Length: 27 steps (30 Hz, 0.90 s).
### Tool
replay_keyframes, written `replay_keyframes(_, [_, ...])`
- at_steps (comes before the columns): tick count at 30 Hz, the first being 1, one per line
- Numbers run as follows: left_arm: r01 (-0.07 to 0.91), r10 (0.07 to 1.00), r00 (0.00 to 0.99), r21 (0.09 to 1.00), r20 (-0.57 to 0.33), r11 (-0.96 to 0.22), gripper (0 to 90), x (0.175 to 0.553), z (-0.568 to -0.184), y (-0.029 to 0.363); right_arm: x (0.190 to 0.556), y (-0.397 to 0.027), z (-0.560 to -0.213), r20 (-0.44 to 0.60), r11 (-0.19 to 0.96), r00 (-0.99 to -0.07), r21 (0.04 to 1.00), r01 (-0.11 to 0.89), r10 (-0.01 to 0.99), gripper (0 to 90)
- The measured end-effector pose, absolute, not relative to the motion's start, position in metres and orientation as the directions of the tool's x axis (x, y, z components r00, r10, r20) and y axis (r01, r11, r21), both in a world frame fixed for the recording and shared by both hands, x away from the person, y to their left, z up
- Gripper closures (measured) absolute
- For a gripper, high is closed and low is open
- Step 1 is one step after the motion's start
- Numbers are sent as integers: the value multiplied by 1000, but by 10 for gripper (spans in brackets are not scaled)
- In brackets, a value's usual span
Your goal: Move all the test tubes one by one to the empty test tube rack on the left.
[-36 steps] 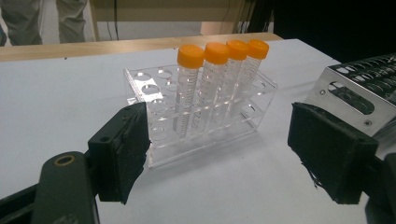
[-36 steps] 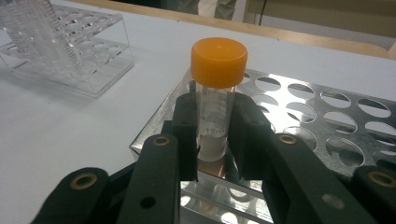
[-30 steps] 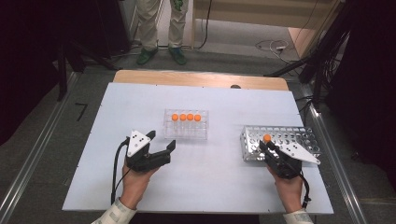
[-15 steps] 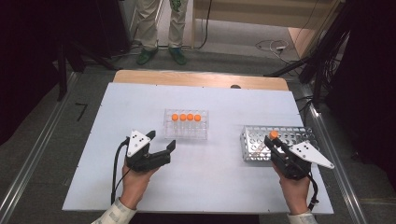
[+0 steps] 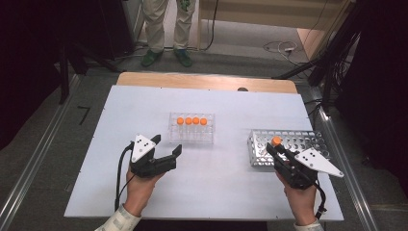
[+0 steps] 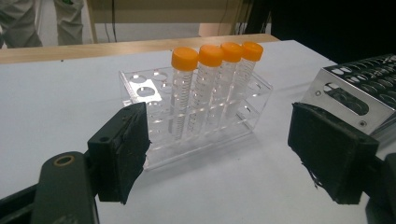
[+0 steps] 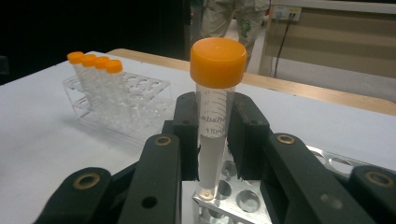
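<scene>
High view shows a white table [image 5: 120,120] with a person's two hands coming in from the bottom of the frame. At lower left of centre, the left gripper [image 5: 164,149] sits low over the table with its two black jaws spread wide and nothing between them. It points toward a clear plastic rack [image 5: 191,136] in the middle of the frame, which carries four tubes with orange caps [image 5: 191,121] standing in one row along its far side.

At right of the frame lies a metal rack [image 5: 308,141] with many round holes. The right gripper [image 5: 275,148] is over the near left part of this rack, and its jaws are closed around one tube [image 5: 276,141] with an orange cap.

Right gripper view gives this more exactly: the tube [image 7: 215,126] stands upright between the two jaws, which press on it from both sides below the cap. Its lower tip is just at a hole of the metal rack [image 7: 243,200]; if it touches the rack I cannot tell. The clear rack [image 7: 116,112] stands at the upper left, well apart.

Left gripper view shows the clear rack [image 6: 196,121] between the open jaws but farther off, and a corner of the metal rack [image 6: 355,88] at the right edge.

Beyond the far edge of the table stands a person [image 5: 163,29], at the top of the high view.
</scene>
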State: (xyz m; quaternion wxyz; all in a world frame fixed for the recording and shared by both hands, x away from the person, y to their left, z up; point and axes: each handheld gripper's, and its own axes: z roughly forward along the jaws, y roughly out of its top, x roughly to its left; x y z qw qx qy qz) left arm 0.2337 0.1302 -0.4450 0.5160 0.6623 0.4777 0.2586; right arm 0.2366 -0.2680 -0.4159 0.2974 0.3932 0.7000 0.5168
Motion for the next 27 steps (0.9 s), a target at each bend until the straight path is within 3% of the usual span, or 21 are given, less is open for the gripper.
replay_keyframes(27, [349, 881, 449, 937, -150, -18, 208, 227, -440, 121, 233, -207, -429, -11, 236, -656, 937, 256, 754, 720])
